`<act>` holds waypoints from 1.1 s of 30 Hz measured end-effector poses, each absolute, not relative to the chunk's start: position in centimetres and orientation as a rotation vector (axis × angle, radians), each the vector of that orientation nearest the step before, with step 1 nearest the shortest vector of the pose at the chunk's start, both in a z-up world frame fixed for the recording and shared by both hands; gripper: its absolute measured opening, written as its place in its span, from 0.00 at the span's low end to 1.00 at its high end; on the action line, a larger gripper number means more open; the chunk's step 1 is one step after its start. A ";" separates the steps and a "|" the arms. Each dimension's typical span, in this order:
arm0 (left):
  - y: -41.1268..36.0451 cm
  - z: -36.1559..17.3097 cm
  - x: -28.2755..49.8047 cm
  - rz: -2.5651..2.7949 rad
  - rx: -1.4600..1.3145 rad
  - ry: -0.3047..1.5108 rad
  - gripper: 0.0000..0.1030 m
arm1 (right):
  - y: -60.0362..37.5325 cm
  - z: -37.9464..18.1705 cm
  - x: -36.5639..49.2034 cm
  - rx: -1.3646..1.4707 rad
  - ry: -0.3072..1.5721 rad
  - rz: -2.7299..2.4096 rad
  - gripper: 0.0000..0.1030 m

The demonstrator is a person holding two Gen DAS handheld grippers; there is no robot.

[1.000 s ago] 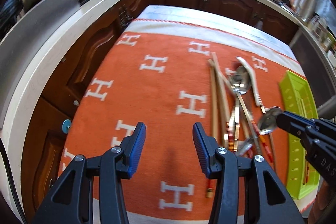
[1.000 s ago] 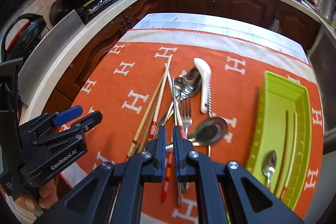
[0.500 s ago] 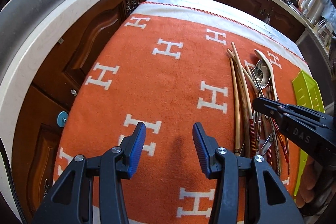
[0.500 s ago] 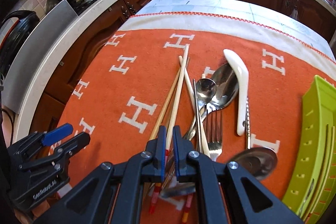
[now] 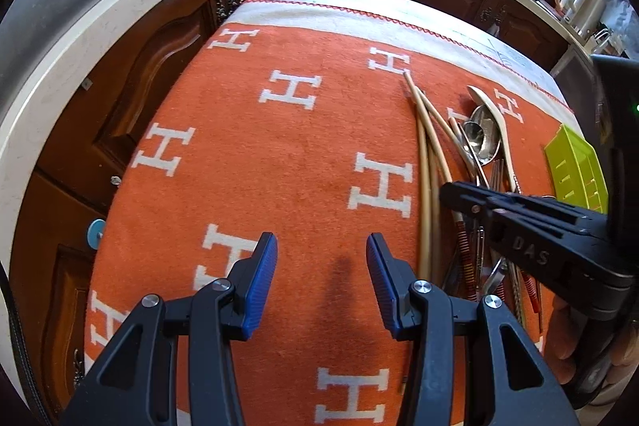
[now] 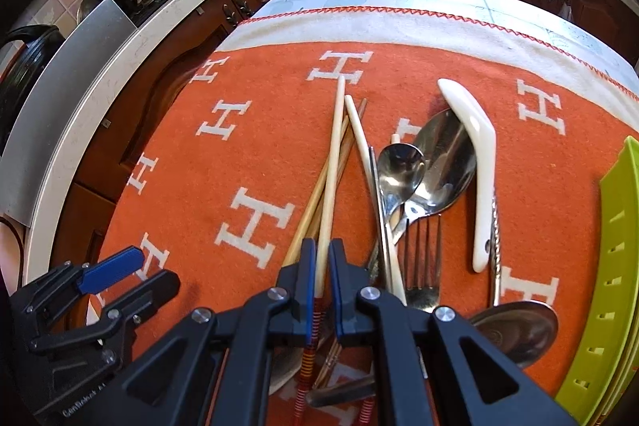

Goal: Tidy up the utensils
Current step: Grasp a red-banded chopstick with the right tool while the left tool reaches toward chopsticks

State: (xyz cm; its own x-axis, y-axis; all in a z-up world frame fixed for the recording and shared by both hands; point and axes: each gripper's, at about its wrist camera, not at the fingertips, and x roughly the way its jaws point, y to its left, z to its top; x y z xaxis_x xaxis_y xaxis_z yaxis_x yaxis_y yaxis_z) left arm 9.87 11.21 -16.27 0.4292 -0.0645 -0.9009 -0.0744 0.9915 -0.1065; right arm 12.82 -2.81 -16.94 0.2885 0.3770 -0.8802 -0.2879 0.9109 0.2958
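Right wrist view, right gripper (image 6: 321, 266) at lower centre pinching a pale chopstick (image 6: 330, 186) from the utensil pile, white ceramic spoon (image 6: 477, 162) right of centre, green tray (image 6: 615, 266) at right edge, left gripper (image 5: 321, 278) spread wide over orange cloth (image 5: 279, 146).

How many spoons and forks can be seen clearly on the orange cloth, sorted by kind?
Shiny metal spoons: 3
White ceramic spoon: 1
Metal fork: 1
Total: 5
More may hide under the right tool, which is shut on a pale wooden chopstick.
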 end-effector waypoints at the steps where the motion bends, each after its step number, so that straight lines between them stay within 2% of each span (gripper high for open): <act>1: 11.2 -16.3 9.9 0.002 -0.140 1.129 0.43 | -2.8 -17.0 12.8 0.097 1.196 0.446 0.07; 15: 10.4 -17.7 11.8 -0.115 -0.239 1.146 0.43 | -6.6 -14.8 11.4 0.291 1.160 0.490 0.05; 33: 6.4 -18.5 13.7 -0.126 -0.119 1.154 0.39 | -9.7 -13.2 9.3 0.385 1.118 0.541 0.05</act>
